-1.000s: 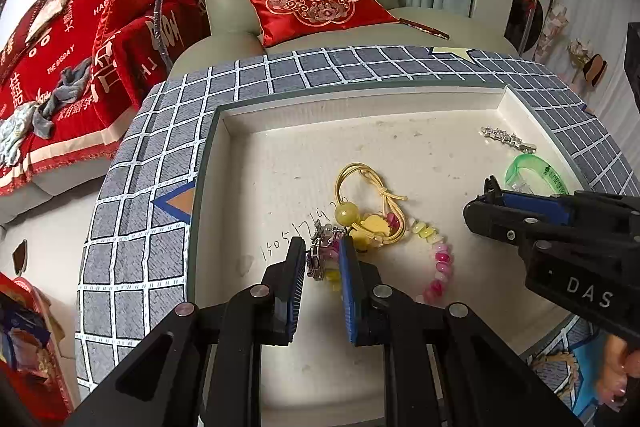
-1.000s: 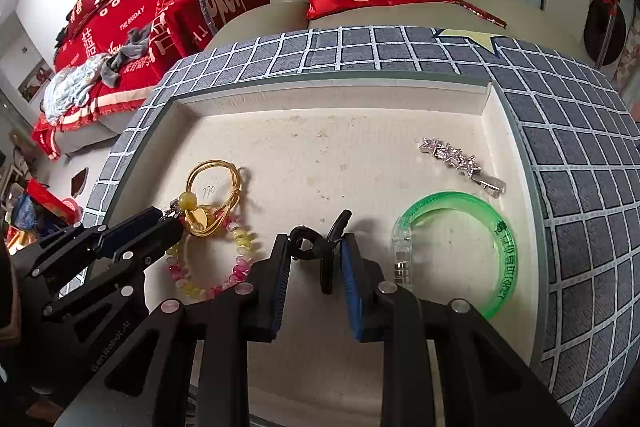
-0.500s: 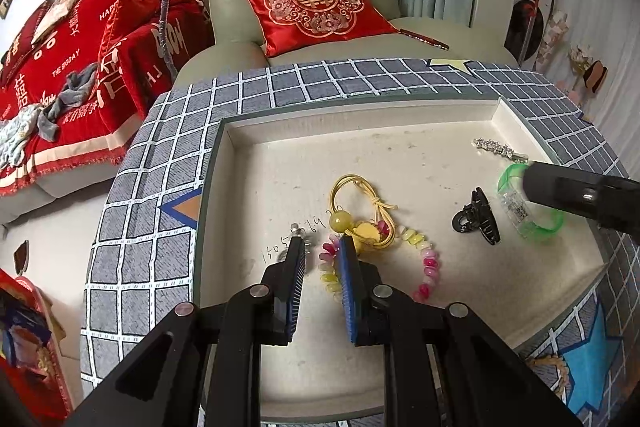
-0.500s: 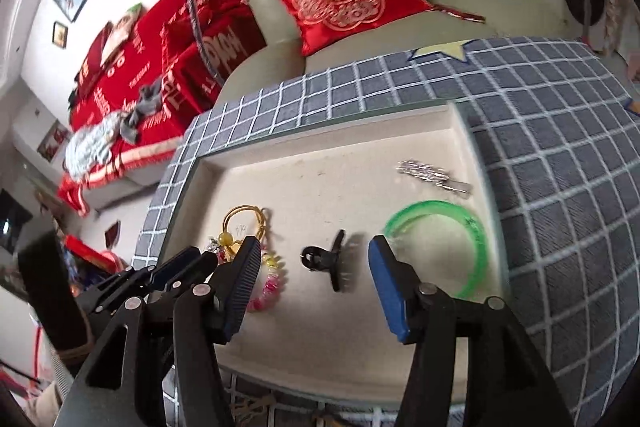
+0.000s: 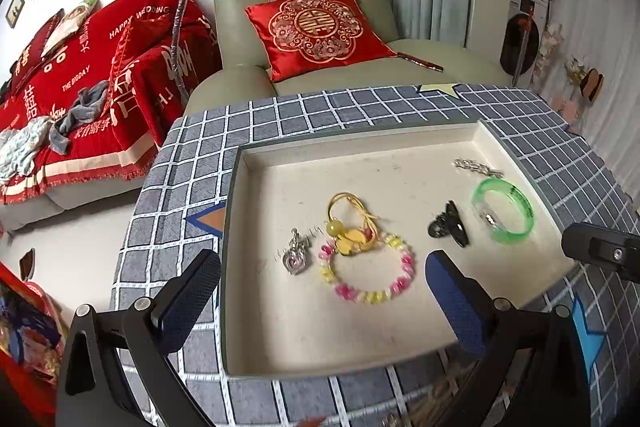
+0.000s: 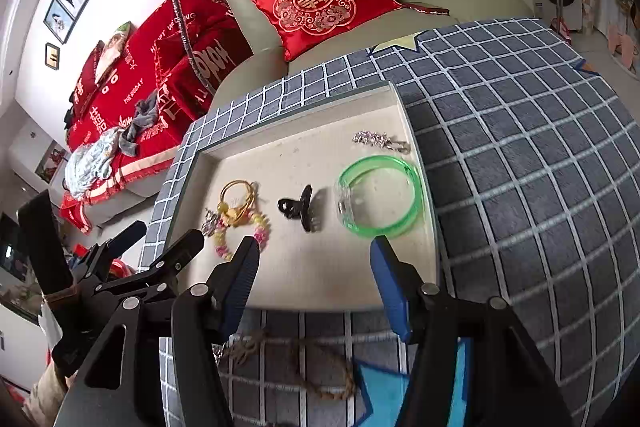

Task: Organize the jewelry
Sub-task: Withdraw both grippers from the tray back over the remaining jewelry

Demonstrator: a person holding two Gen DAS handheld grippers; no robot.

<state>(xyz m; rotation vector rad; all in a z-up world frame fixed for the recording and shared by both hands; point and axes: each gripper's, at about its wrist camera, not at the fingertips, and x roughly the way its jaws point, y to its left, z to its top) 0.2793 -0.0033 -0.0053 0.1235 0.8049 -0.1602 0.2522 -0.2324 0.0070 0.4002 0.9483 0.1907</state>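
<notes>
A cream tray [image 5: 360,355] [image 6: 328,287] holds a silver heart pendant [image 5: 297,258], a yellow hair tie with charm [image 5: 352,223] [image 6: 238,199], a pink and yellow bead bracelet [image 5: 368,273] [image 6: 240,231], a black claw clip [image 5: 448,223] [image 6: 302,209], a green bangle [image 5: 503,210] [image 6: 380,195] and a silver star clip [image 5: 476,166] [image 6: 380,139]. My left gripper [image 5: 320,291] is open and empty, above the tray's near left part. My right gripper [image 6: 314,283] is open and empty, over the tray's near edge.
The tray sits on a grey grid-patterned cloth [image 5: 192,187] [image 6: 520,167]. A brown braided cord [image 6: 296,359] lies on the cloth in front of the tray. A green armchair with a red cushion [image 5: 316,31] and a red-covered sofa [image 5: 80,75] stand behind.
Both grippers have pulled back and up from the tray. The left gripper opened and left the silver pendant beside the bead bracelet. The right gripper had opened earlier, leaving the black clip.
</notes>
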